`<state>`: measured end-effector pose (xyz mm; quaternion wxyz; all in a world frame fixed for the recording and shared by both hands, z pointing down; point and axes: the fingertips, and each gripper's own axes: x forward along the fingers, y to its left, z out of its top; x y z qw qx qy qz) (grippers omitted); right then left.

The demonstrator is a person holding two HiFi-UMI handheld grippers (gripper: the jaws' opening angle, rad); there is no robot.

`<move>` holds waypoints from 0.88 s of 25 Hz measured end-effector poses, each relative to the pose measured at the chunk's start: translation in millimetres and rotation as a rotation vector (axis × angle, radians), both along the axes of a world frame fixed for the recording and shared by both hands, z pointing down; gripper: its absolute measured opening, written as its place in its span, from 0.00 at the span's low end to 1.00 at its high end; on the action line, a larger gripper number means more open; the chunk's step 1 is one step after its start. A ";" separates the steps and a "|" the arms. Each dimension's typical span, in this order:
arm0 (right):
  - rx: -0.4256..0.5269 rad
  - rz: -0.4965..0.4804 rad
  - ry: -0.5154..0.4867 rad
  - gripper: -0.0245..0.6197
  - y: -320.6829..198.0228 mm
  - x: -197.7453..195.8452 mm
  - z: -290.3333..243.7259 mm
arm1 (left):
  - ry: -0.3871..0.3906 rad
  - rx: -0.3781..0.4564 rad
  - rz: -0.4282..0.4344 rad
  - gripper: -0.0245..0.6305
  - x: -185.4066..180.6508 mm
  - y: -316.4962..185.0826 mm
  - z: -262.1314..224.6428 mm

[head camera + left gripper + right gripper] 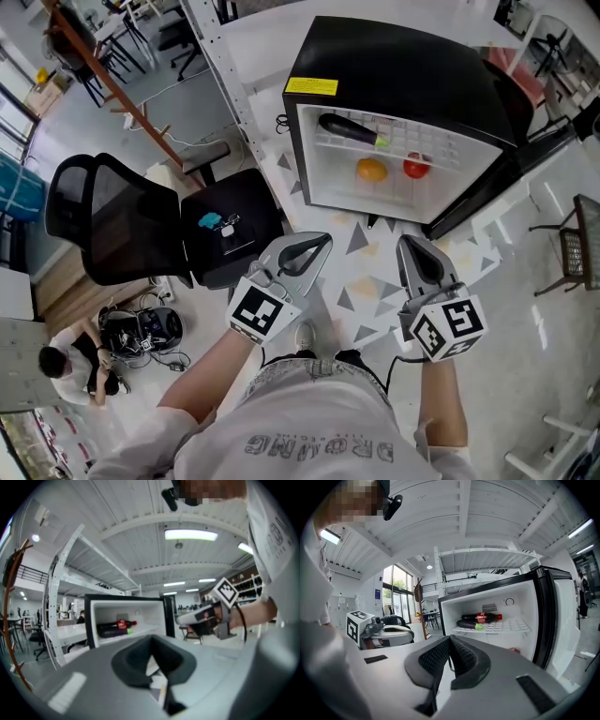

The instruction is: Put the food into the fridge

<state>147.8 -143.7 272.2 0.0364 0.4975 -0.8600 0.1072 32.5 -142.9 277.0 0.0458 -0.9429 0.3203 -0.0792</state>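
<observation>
1. The room is an open workshop. A black office chair (103, 211) stands at ten o'clock, and a person (66, 366) sits on the ground at eight.
2. The floor (375, 291) is pale and flecked with grey triangles.
3. The fridge (394, 75) stands at one o'clock with its door (511, 173) swung wide.
4. The left gripper (323, 240) and right gripper (407, 242) are both pressed together, pinching nothing, and are held near the opening.
5. The food is already inside: eggplant (349, 129) on the shelf, orange (371, 170) and tomato (416, 166) below. Loading looks done, so the next move is probably to push the door shut from two o'clock.
</observation>
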 end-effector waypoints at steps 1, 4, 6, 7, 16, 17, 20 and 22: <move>-0.001 0.000 0.000 0.04 -0.5 0.4 0.6 | 0.000 -0.001 0.000 0.05 0.3 -0.7 0.4; -0.007 0.000 0.001 0.04 -2.3 1.1 2.2 | 0.006 -0.002 -0.003 0.05 0.9 -2.4 0.5; -0.011 -0.001 0.005 0.04 -3.5 1.1 3.0 | 0.006 -0.003 -0.004 0.05 1.0 -3.2 0.1; -0.013 -0.001 0.008 0.04 -4.0 1.2 3.6 | 0.004 -0.005 -0.003 0.05 0.9 -3.4 0.4; -0.017 -0.006 0.010 0.04 -9.7 0.2 6.8 | 0.001 -0.010 -0.005 0.05 0.6 -7.3 2.8; -0.017 -0.006 0.009 0.04 -10.3 0.1 7.1 | 0.001 -0.010 -0.005 0.05 0.5 -8.0 3.1; -0.018 -0.009 0.009 0.04 -12.3 -0.4 7.9 | 0.001 -0.011 -0.007 0.05 0.5 -10.3 4.1; -0.017 -0.011 0.009 0.04 -13.5 -0.8 8.0 | 0.002 -0.012 -0.007 0.05 0.8 -11.7 4.7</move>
